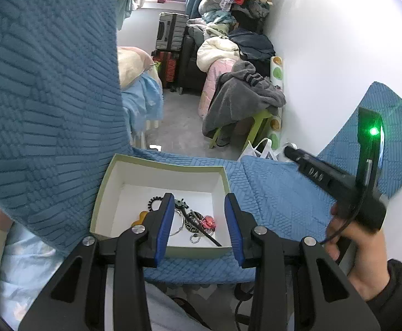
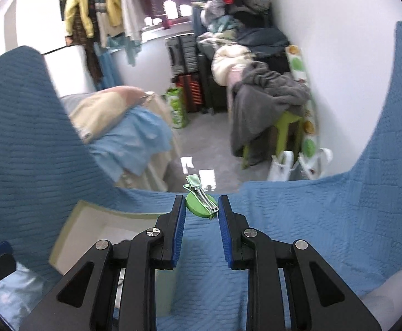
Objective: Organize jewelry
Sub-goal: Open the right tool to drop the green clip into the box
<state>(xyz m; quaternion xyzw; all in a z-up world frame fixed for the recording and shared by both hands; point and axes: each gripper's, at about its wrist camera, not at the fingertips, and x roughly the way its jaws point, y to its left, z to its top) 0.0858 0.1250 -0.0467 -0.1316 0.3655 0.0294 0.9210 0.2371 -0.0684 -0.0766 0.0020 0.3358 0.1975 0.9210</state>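
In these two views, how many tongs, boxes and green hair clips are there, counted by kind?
Tongs: 2 (left tongs, right tongs)
Box: 1
Green hair clip: 1
Total: 4

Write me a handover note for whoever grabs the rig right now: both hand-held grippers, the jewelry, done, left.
Right hand-held gripper: shut on a green hair clip, held in the air above the blue cover.
Left hand-held gripper: open, nothing held, hovering over the box.
Box: open, sitting on the blue cover; inside lie a black hair tie, a metal ring, a red flower piece and a bead chain.
Done: those pieces are boxed.
Left: probably drop the green clip in the box; no other loose pieces in view.
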